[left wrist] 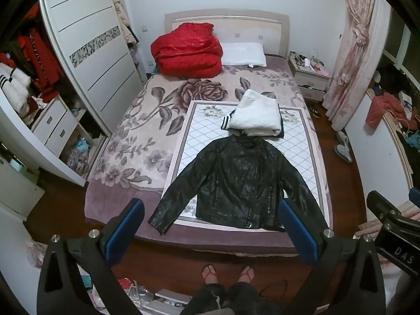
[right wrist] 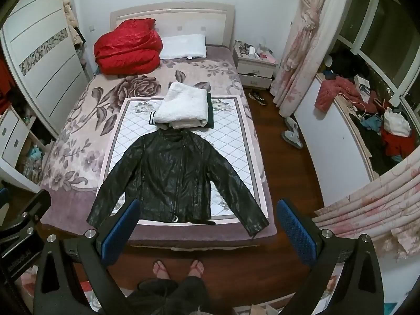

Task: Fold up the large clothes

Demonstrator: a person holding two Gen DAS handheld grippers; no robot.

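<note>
Black jacket (left wrist: 236,181) lies spread flat on the bed (left wrist: 126,136), sleeves splayed, ready for folding. Left gripper (left wrist: 210,225) and right gripper (right wrist: 207,225) hover with jaws wide, holding nothing.

A black leather jacket (left wrist: 237,183) lies spread flat on the bed (left wrist: 126,136), left gripper (left wrist: 210,225) fingers apart.

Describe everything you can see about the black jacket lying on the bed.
The black jacket is glossy and creased, leather-like, with a diagonal front zipper and a metal ring at the hem. It lies flat, front up, unfolded, both sleeves spread outward and down, on the quilted white mat at the foot of the bed. Its collar touches the stack of folded clothes beyond it. Neither hand-held gripper touches it; both hover open above the bed's foot.
</note>
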